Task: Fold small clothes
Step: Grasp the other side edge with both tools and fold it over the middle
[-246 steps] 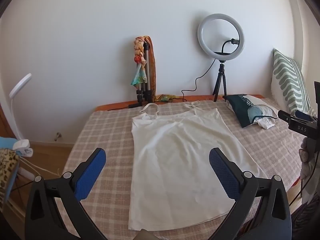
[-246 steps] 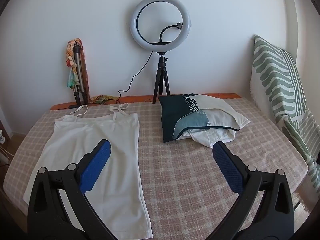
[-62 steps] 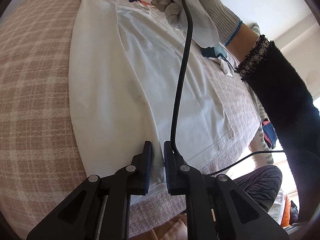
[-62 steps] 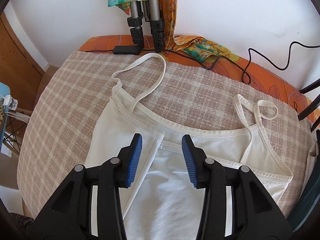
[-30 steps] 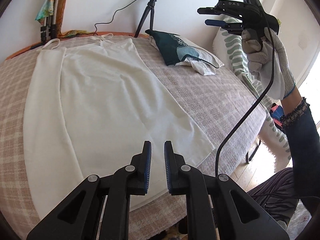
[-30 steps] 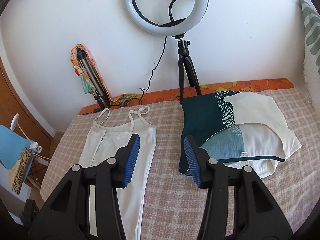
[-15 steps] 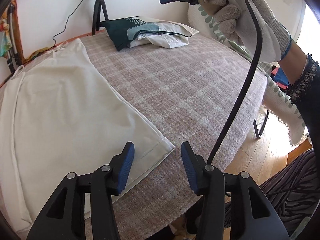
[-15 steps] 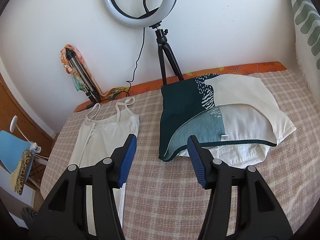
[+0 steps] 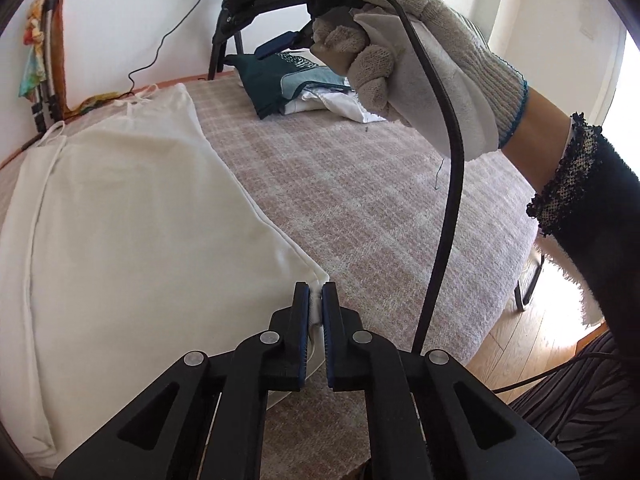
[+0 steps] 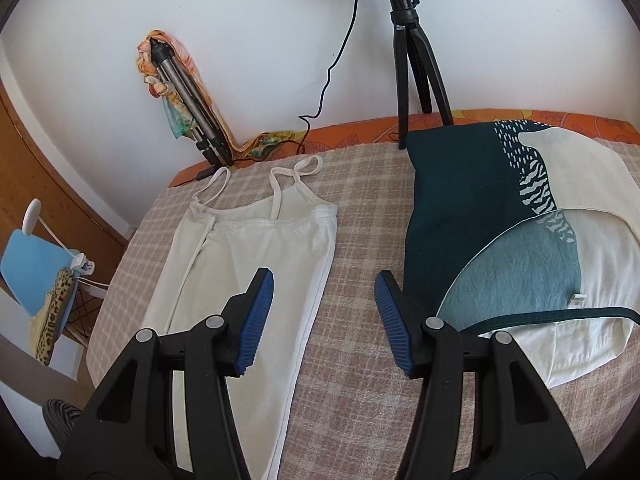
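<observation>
Gripping now: left gripper (image 9: 315, 300) went from open to clamped on the near-right hem corner of the white camisole (image 9: 132, 216); right gripper (image 10: 324, 312) wide, hovering near its far-right edge. Second side fold likely next.

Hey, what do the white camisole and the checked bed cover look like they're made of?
White camisole: looks like thin, soft knit, probably cotton jersey; matte, drapes flat, stitched hem, narrow straps. The left tool pinches its bottom corner.
Checked bed cover: seems a coarser woven or terry-like fabric; nubby matte texture, pink-beige plaid.
</observation>
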`<action>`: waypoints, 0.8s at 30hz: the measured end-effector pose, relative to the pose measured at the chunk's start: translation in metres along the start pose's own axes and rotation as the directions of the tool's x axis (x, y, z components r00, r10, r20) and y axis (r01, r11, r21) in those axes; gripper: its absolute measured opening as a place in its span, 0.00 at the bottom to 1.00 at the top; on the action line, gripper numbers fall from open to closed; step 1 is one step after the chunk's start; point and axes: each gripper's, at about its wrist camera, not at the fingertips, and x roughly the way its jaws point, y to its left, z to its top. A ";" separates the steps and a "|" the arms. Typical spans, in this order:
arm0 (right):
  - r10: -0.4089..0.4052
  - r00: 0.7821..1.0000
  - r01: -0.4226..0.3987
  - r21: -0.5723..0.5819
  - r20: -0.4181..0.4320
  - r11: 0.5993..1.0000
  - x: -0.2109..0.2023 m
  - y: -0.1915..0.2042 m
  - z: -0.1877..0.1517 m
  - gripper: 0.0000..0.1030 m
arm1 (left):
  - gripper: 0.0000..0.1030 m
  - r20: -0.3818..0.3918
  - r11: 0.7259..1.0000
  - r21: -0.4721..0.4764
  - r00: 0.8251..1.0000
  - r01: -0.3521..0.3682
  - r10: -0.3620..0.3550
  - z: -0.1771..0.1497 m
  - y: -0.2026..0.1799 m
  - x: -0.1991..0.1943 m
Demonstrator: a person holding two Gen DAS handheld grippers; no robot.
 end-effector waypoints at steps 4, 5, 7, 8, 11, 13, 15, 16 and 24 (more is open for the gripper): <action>0.002 0.999 -0.002 -0.013 -0.050 1.000 0.036 0.004 0.003 0.54 | 0.04 0.050 0.993 -0.115 0.998 0.029 -0.023 0.000 0.019 -0.018; -0.008 0.998 0.007 -0.011 -0.062 1.000 0.045 0.004 0.004 0.54 | 0.04 0.060 0.990 -0.134 0.998 0.034 -0.026 0.000 0.022 -0.021; -0.028 0.996 0.028 -0.003 -0.089 1.000 0.063 0.002 0.005 0.54 | 0.04 0.077 0.988 -0.152 0.997 0.034 -0.023 0.000 0.024 -0.027; -0.041 0.995 0.041 -0.001 -0.096 0.999 0.070 0.001 0.005 0.54 | 0.04 0.085 0.987 -0.159 0.996 0.034 -0.021 0.000 0.025 -0.029; -0.068 0.992 0.070 0.014 -0.108 0.997 0.090 -0.003 0.012 0.51 | 0.04 0.092 0.986 -0.164 0.996 0.032 -0.017 0.000 0.026 -0.030; -0.071 0.991 0.076 0.043 -0.109 0.996 0.100 -0.006 0.018 0.47 | 0.04 0.091 0.985 -0.168 0.996 0.031 -0.016 -0.002 0.027 -0.029; -0.057 0.992 0.066 0.068 -0.115 0.996 0.110 -0.009 0.024 0.35 | 0.04 0.091 0.983 -0.180 0.996 0.036 -0.020 -0.004 0.029 -0.030; -0.053 0.992 0.062 0.071 -0.113 0.996 0.114 -0.008 0.026 0.27 | 0.04 0.091 0.983 -0.181 0.996 0.036 -0.020 -0.004 0.029 -0.030; -0.020 0.999 0.024 0.086 -0.039 0.996 0.107 0.019 0.048 0.04 | 0.04 0.119 0.975 -0.214 0.992 0.054 -0.029 -0.013 0.041 -0.043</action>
